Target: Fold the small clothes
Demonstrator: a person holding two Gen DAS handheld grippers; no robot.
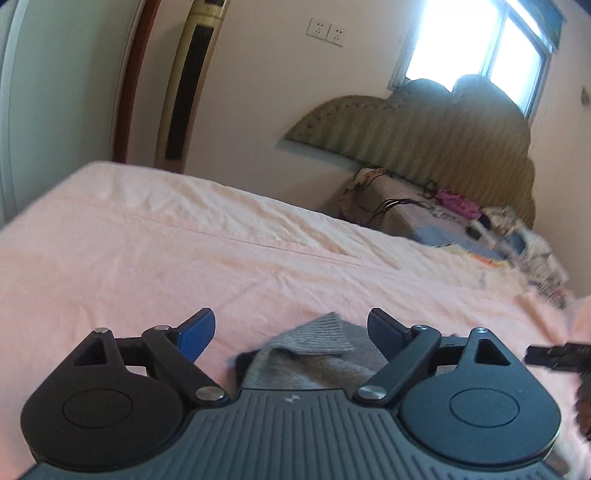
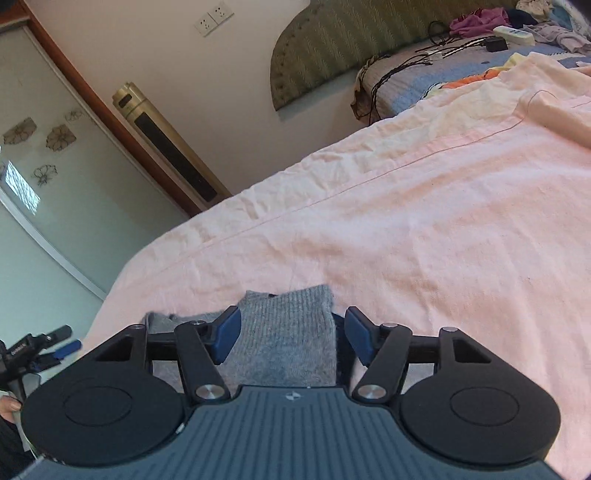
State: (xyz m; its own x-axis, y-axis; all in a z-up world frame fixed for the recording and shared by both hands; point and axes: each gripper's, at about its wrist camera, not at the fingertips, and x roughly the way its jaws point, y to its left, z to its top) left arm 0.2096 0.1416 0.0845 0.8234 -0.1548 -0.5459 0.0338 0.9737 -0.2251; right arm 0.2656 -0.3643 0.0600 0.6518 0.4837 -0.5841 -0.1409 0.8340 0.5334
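Note:
A grey knitted sock [image 1: 317, 350] lies folded on the pink bedsheet [image 1: 184, 258], with a dark piece of cloth showing at its edge. My left gripper [image 1: 291, 328] hovers over it, open wide, its blue pads clear of the fabric. In the right wrist view the same grey sock [image 2: 288, 332] lies between the blue pads of my right gripper [image 2: 293, 332], which is open; the right pad stands apart from the cloth and the left pad sits at its edge. The left gripper's fingers [image 2: 59, 345] show at that view's left edge.
The pink bedsheet [image 2: 424, 221] stretches far ahead. At the head of the bed lie a pillow with cables [image 1: 391, 206], a remote [image 2: 513, 35] and mixed clothes [image 1: 458, 203] below a padded headboard [image 1: 424, 129]. A tall gold air conditioner [image 2: 166, 144] and a sliding door [image 2: 55, 166] stand beyond the bed's edge.

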